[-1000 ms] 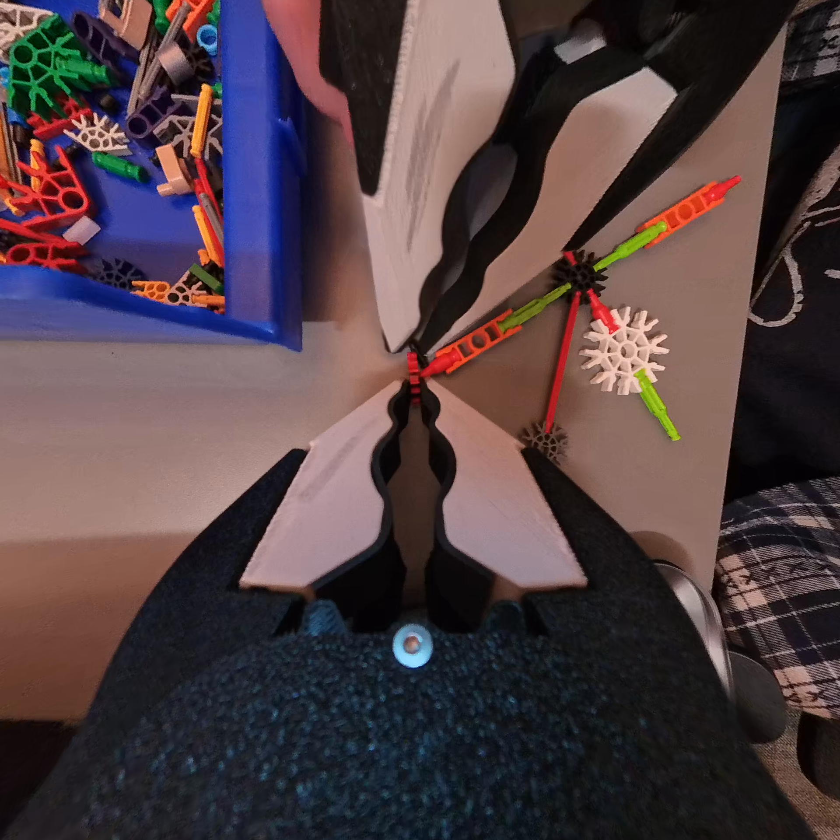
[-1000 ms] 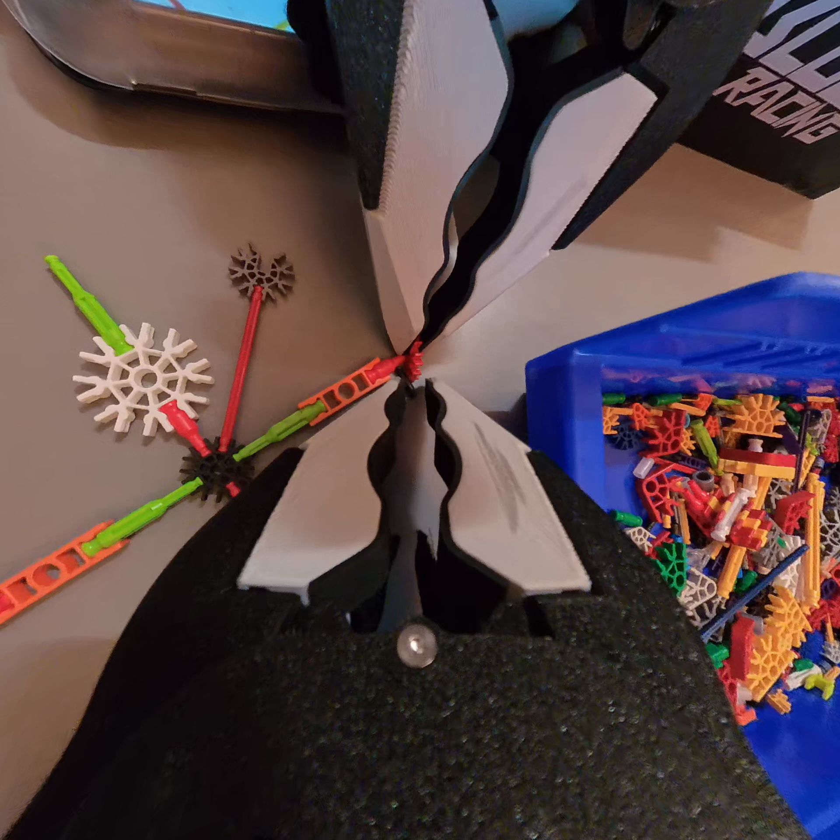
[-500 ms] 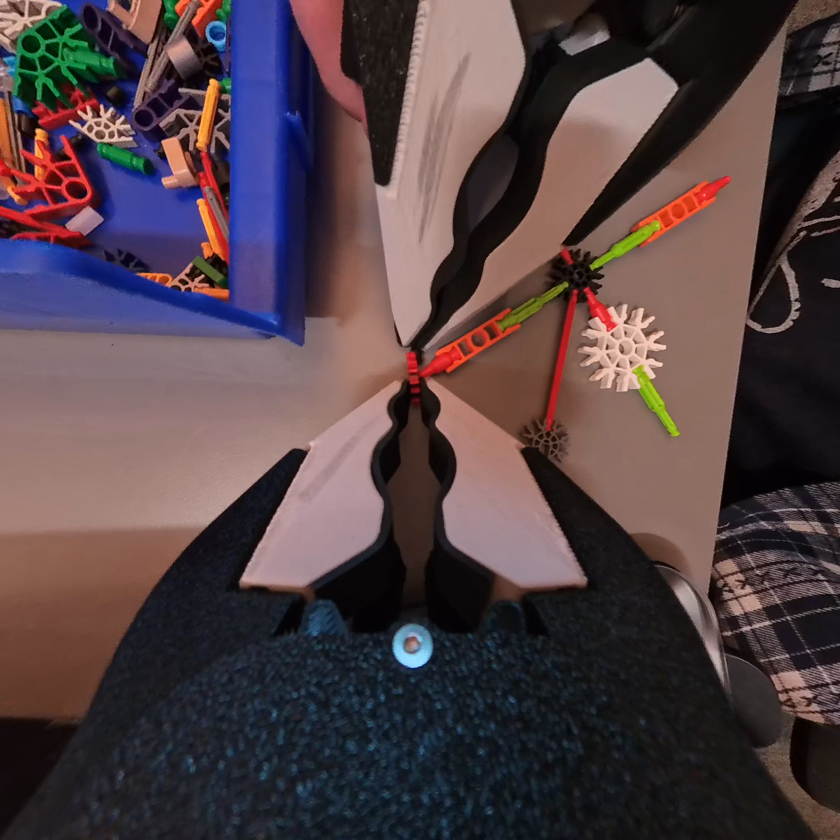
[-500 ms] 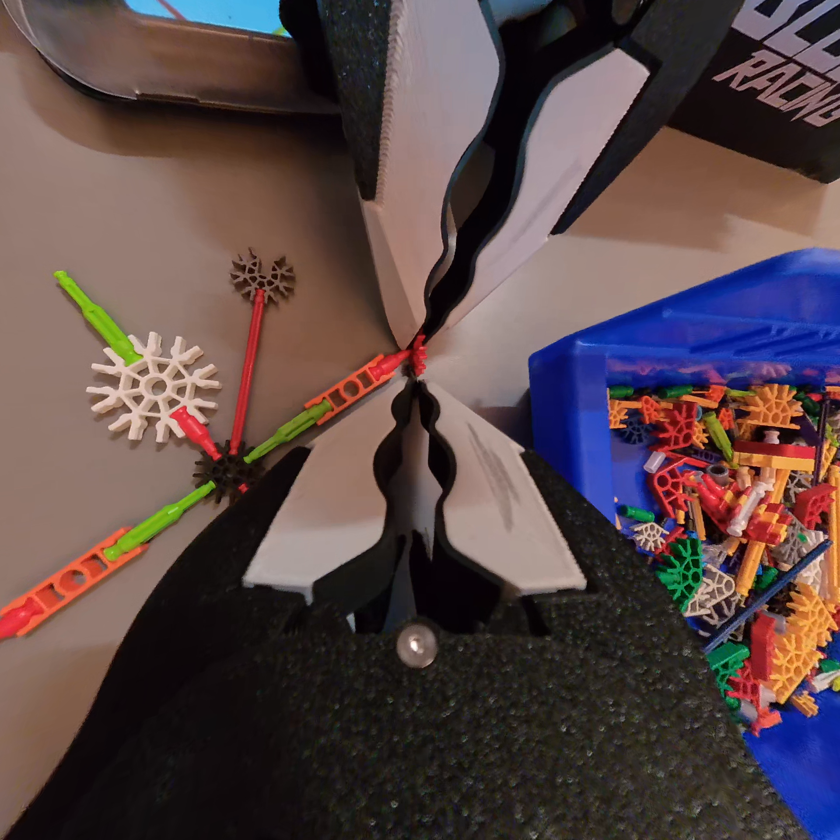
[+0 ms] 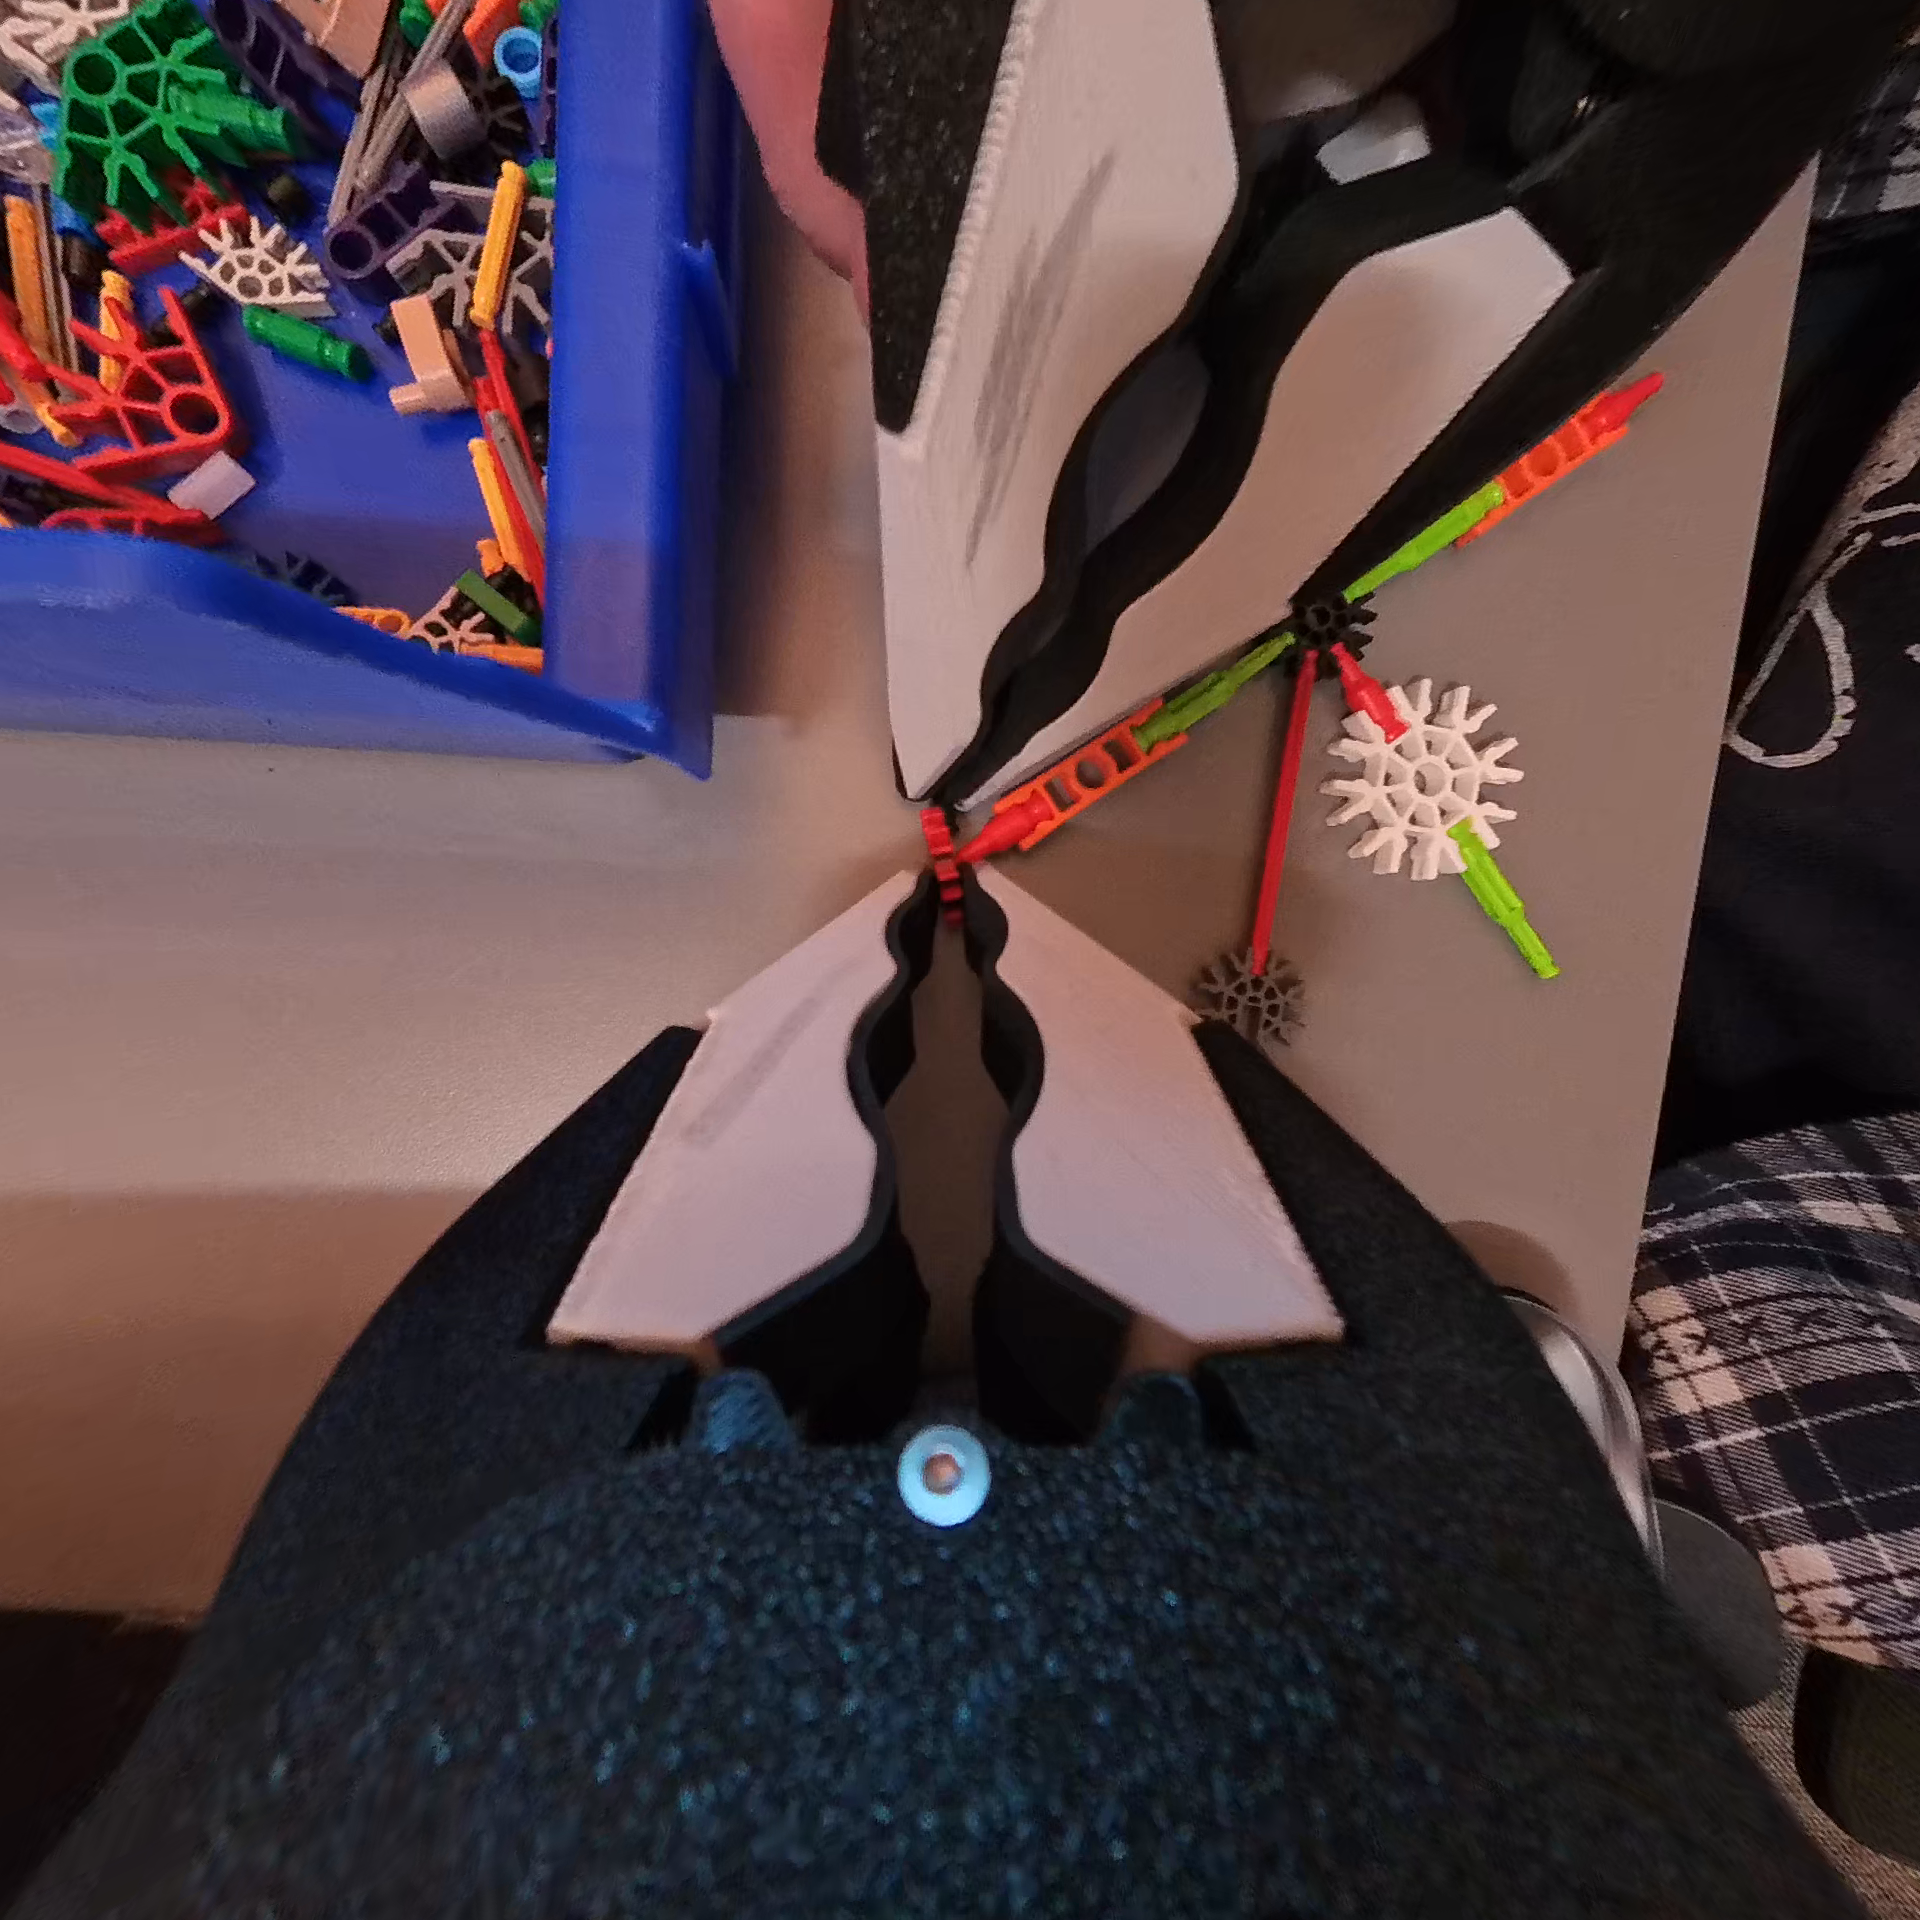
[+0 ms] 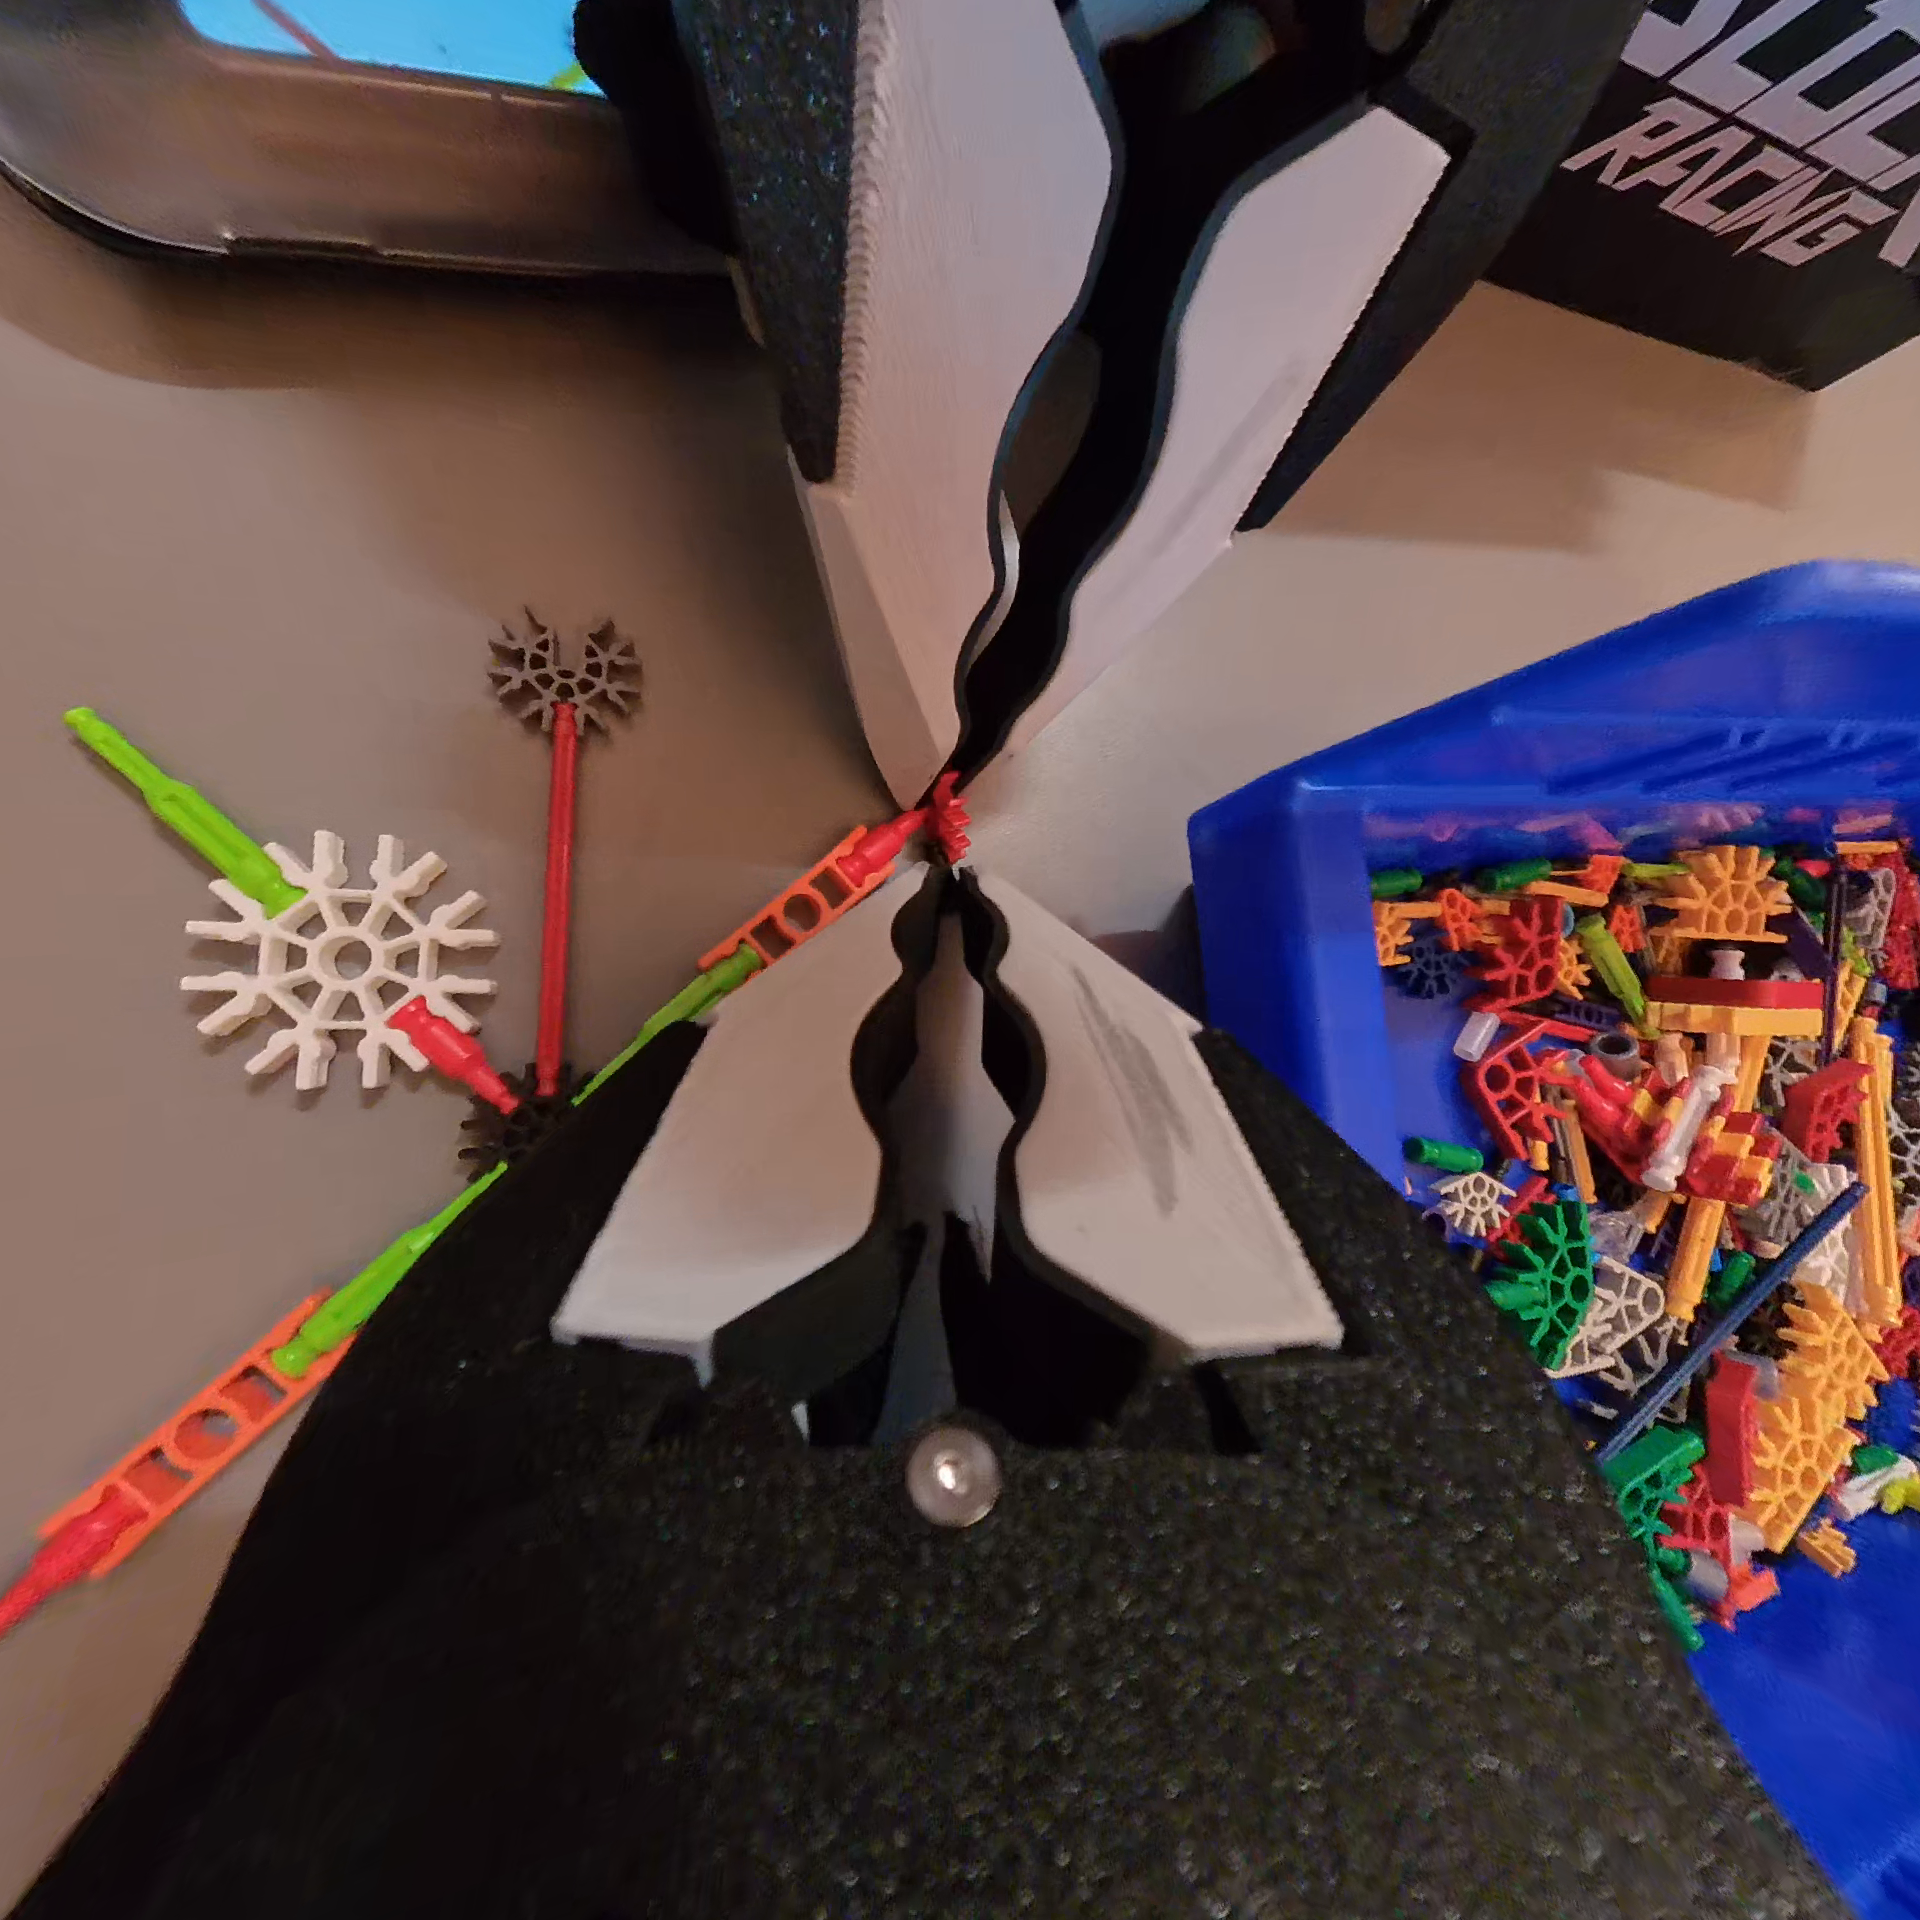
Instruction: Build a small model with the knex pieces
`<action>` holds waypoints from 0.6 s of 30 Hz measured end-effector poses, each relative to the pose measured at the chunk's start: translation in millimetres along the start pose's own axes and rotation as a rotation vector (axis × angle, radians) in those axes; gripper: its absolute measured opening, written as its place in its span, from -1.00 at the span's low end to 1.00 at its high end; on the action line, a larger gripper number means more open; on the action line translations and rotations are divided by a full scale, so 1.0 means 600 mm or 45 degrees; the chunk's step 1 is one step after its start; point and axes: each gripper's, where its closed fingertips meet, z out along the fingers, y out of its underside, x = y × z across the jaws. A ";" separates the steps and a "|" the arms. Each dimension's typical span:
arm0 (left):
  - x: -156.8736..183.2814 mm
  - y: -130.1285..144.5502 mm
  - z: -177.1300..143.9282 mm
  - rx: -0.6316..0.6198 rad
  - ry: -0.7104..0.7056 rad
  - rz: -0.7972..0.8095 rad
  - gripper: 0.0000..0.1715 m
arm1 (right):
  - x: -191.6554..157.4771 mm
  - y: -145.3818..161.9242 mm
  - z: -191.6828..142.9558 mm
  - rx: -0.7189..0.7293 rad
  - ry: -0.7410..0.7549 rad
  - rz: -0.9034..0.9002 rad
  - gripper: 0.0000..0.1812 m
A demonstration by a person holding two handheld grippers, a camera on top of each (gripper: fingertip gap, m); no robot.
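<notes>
A small red toothed connector (image 5: 940, 854) sits on the red tip of an orange rod (image 5: 1086, 774). My left gripper (image 5: 943, 896) is shut on it. My right gripper (image 5: 937, 795) comes in from the opposite side, shut, with its tips against the connector's far edge. In the right wrist view the connector (image 6: 948, 818) lies between the right gripper (image 6: 951, 873) and the left gripper (image 6: 935, 781). The rod belongs to a flat build on the table: green rods, a black hub (image 5: 1330, 623), a white snowflake piece (image 5: 1423, 779) and a grey connector (image 5: 1247, 995).
A blue bin (image 5: 623, 416) with several loose building pieces stands beside the grippers; it also shows in the right wrist view (image 6: 1288, 935). A black box (image 6: 1714, 208) and a dark tray (image 6: 312, 208) lie behind. The table edge (image 5: 1704, 831) runs close to the build.
Both grippers stay tip to tip on the red connector. They have shifted slightly together, so the bin and the build sit a little differently in both views.
</notes>
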 end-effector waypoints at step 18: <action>0.002 0.000 0.000 -0.028 0.003 0.090 -0.96 | 0.004 -0.005 0.007 0.007 -0.021 -0.030 -0.96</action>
